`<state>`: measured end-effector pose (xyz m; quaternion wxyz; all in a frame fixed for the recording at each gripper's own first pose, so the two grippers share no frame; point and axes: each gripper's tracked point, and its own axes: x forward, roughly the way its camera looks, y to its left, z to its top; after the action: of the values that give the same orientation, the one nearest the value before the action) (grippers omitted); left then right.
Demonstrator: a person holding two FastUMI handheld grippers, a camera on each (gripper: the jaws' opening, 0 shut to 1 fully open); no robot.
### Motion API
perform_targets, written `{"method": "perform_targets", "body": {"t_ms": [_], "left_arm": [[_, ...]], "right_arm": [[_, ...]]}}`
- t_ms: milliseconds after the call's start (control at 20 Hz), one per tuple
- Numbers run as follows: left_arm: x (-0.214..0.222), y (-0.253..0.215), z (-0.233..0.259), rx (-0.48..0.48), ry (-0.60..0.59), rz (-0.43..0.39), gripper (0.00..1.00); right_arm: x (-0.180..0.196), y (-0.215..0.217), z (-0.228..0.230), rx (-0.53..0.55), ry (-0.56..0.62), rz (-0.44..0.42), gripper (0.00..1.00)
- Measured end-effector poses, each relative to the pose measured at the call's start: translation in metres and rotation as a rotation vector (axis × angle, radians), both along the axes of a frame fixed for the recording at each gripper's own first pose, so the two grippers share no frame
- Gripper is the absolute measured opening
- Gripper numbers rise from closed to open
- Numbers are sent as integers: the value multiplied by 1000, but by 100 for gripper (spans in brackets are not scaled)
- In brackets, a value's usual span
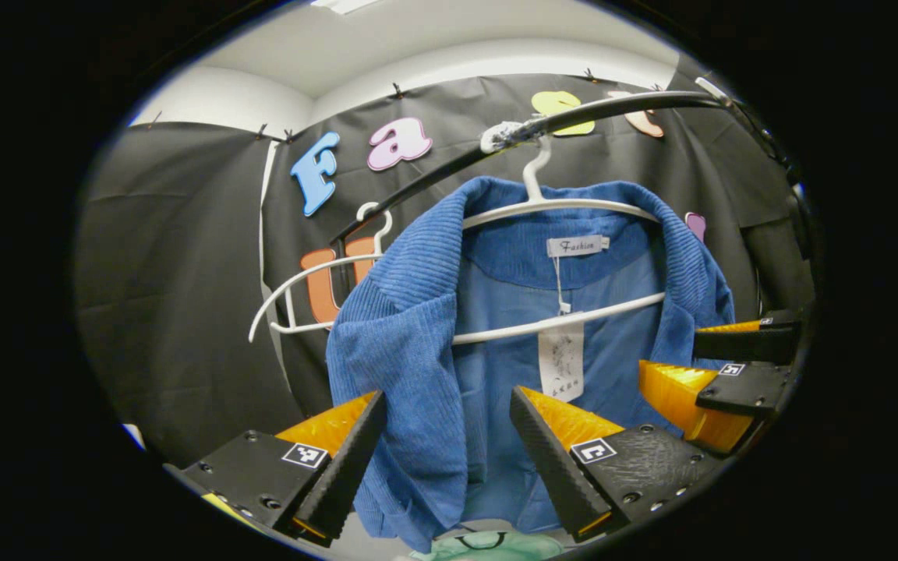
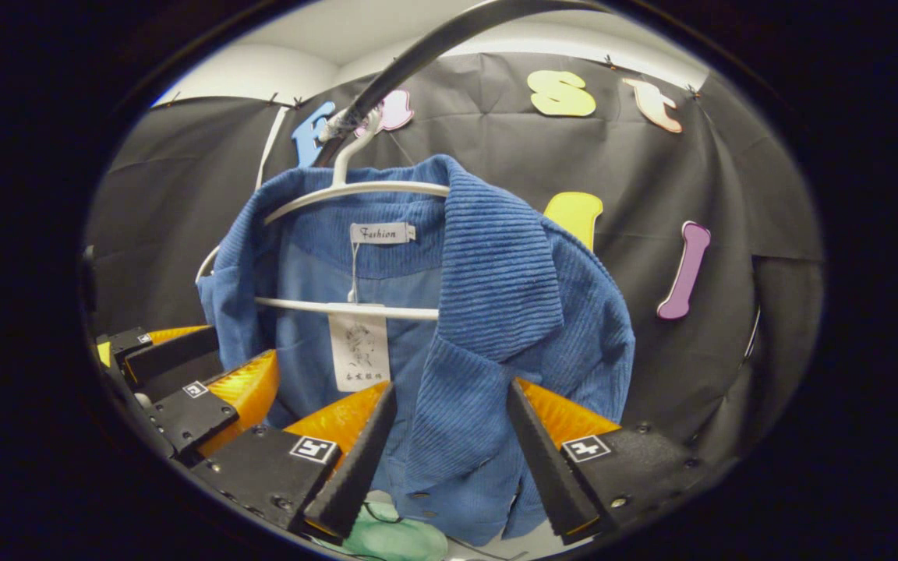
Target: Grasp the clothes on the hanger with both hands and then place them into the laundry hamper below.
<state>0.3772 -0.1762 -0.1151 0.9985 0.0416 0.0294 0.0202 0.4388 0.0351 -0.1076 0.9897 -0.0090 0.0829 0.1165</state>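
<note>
Here the blue jacket (image 1: 433, 374) hangs lengthwise downward, open front facing both spread-apart tongs.

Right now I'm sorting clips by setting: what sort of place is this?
Probably a staged booth for a laundry task, not a real home: black cloth wall, a black rail with a blue jacket on a white hanger, and both grippers open around the jacket's front edges.

Both tongs (image 1: 445, 460) (image 2: 449, 456) agape, side-by-side.
</note>
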Motion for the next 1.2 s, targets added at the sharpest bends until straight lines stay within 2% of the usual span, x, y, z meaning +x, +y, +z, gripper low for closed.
{"method": "perform_targets", "body": {"t_ms": [100, 200, 450, 500, 550, 600, 700, 800, 850, 900, 1000, 1050, 1200], "left_arm": [[7, 3, -4, -1, 6, 8, 98], [13, 6, -3, -6, 2, 15, 80], [24, 12, -16, -27, 42, 28, 55], [27, 16, -17, -27, 44, 44, 51], [29, 20, -17, -23, 47, 55, 36], [29, 25, -18, -17, 52, 77, 22], [28, 29, -17, -18, 49, 71, 7], [26, 34, -15, -15, 44, 63, 9], [30, 33, -19, -18, 47, 39, 0], [30, 33, -18, -25, 48, 23, 2], [29, 36, -13, -38, 40, 19, 5], [30, 37, -11, -46, 39, 10, 0], [30, 45, -4, -70, 22, 2, 0]], "right_arm": [[9, 1, 1, 11, -2, -18, 79], [13, 1, -1, 29, 0, -25, 73], [22, 0, -1, 63, 7, -93, 62], [25, -1, 0, 75, 7, -111, 54], [24, -5, -2, 86, 10, -131, 51], [26, -10, -2, 93, 12, -145, 37], [24, -9, -2, 126, 17, -123, 17], [22, -8, -2, 159, 18, -72, 9], [23, -6, -1, 183, 19, -31, 8], [23, -5, -2, 198, 24, 5, 6], [22, -8, -1, 223, 29, 61, 6], [21, -7, 1, 246, 29, 87, 6], [13, -1, 5, 341, 43, 215, 6]]}}
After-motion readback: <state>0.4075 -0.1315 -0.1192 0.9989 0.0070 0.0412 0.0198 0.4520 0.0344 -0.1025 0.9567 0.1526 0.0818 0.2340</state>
